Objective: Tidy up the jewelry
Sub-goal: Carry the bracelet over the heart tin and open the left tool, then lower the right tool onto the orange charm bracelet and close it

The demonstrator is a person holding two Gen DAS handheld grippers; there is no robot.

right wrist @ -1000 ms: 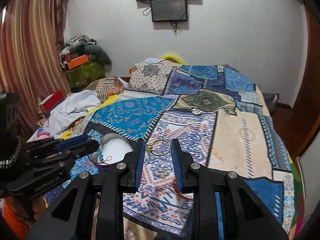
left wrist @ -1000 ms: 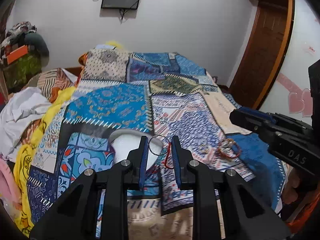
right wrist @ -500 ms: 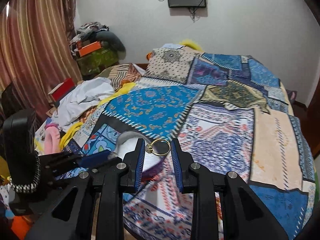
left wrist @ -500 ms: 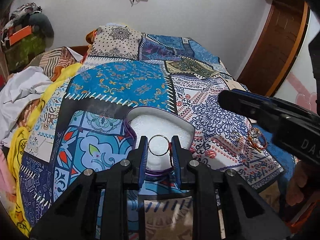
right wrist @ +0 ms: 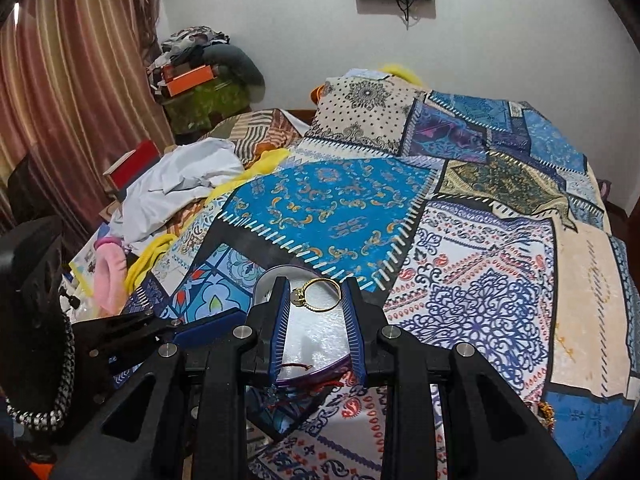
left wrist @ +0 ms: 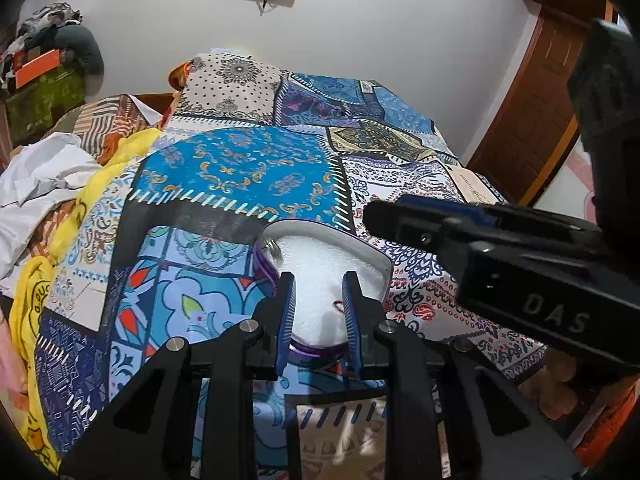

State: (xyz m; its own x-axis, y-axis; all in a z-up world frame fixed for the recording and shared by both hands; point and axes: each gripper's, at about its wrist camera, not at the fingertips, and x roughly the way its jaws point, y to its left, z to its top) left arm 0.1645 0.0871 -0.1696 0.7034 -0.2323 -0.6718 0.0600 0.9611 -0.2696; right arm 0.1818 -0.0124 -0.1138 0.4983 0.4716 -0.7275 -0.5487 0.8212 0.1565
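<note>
Gripping a gold ring (right wrist: 318,295), your right gripper (right wrist: 316,300) hovers over the white-lined box (left wrist: 372,254); your left gripper (left wrist: 319,300): jaws narrow, empty.

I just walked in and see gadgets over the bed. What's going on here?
A person is sorting jewelry on a patchwork bedspread with two handheld grippers. The right gripper pinches a gold ring above a white foam-lined box. The left gripper hovers over the same box with its jaws open and empty. What looks like a silver ring lies in the box's far corner.
</note>
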